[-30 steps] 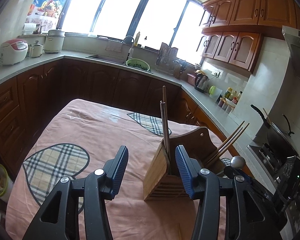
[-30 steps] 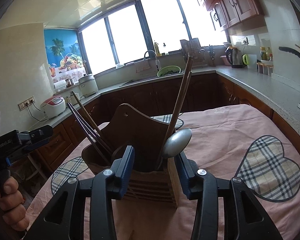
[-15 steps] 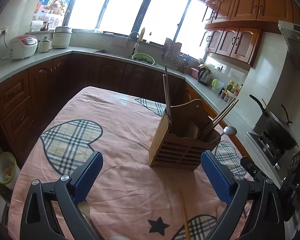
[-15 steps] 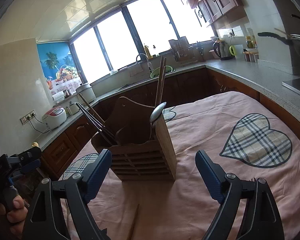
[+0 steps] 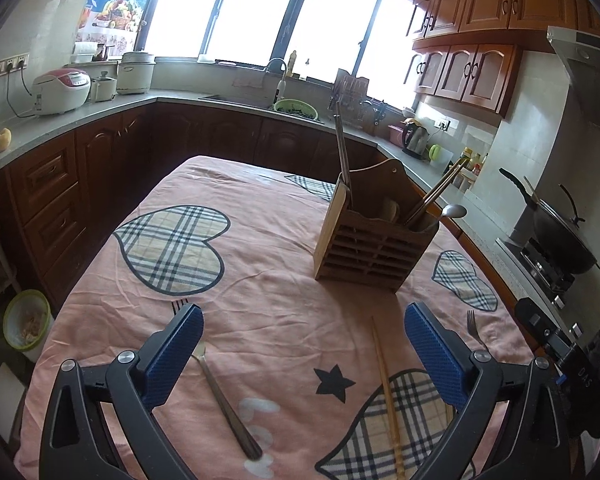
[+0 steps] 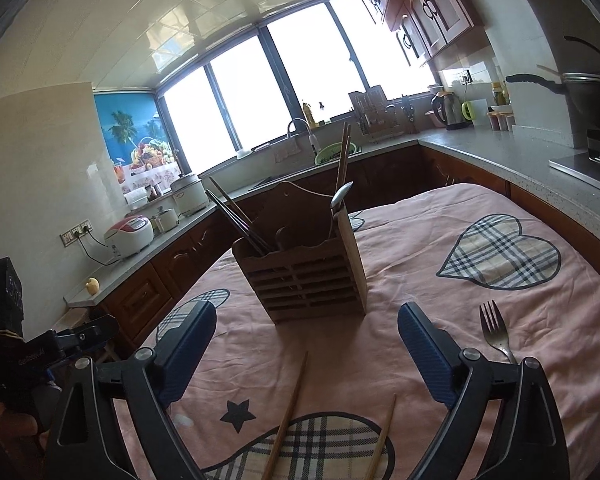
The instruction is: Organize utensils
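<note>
A wooden utensil holder [image 5: 374, 246] stands on the pink tablecloth, holding chopsticks and a metal spoon [image 5: 452, 211]; it also shows in the right wrist view [image 6: 304, 278]. My left gripper [image 5: 304, 344] is open and empty, well short of the holder. A fork [image 5: 220, 380] lies by its left finger, a wooden chopstick [image 5: 386, 396] between the fingers. My right gripper [image 6: 306, 340] is open and empty, facing the holder. Two chopsticks [image 6: 288, 416] lie below it and a fork [image 6: 496, 332] at its right.
The table [image 5: 268, 280] carries a pink cloth with plaid hearts. Another fork [image 5: 474, 326] lies by the left gripper's right finger. Dark cabinets and a grey counter [image 5: 80, 116] ring the table. A wok [image 5: 560, 236] sits on the stove at right.
Both grippers have pulled back from the holder and opened wide. The loose forks and chopsticks on the cloth have come into view.
</note>
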Motion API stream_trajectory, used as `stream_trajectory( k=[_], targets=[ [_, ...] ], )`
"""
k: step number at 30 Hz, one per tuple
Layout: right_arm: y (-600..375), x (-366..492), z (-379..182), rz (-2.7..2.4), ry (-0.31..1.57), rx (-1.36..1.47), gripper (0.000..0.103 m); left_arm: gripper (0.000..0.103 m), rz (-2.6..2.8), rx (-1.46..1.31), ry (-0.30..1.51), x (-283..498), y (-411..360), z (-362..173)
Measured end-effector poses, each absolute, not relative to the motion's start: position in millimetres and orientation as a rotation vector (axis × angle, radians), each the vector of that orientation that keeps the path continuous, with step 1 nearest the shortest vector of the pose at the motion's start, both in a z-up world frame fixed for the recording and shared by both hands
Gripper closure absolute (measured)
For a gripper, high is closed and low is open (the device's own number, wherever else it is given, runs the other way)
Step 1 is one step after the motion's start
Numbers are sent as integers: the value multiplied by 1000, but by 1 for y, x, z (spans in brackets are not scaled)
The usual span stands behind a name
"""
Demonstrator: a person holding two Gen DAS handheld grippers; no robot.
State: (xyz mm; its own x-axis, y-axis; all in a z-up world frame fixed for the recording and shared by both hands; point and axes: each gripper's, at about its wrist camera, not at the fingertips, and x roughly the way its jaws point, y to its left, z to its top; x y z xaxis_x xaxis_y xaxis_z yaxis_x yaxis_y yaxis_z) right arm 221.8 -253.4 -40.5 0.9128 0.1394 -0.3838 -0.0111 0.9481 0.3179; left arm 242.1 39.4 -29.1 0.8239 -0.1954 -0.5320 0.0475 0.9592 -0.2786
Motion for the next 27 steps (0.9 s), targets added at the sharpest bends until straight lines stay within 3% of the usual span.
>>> stream_trajectory(
  k=[13,27],
  targets=[
    [-239,184,-38,69,374,247,2,1,-89,-188,567,197,37,-25],
    [-207,127,-6,70,173,49,0,1,-41,-42,417,136,15,-28]
  ],
)
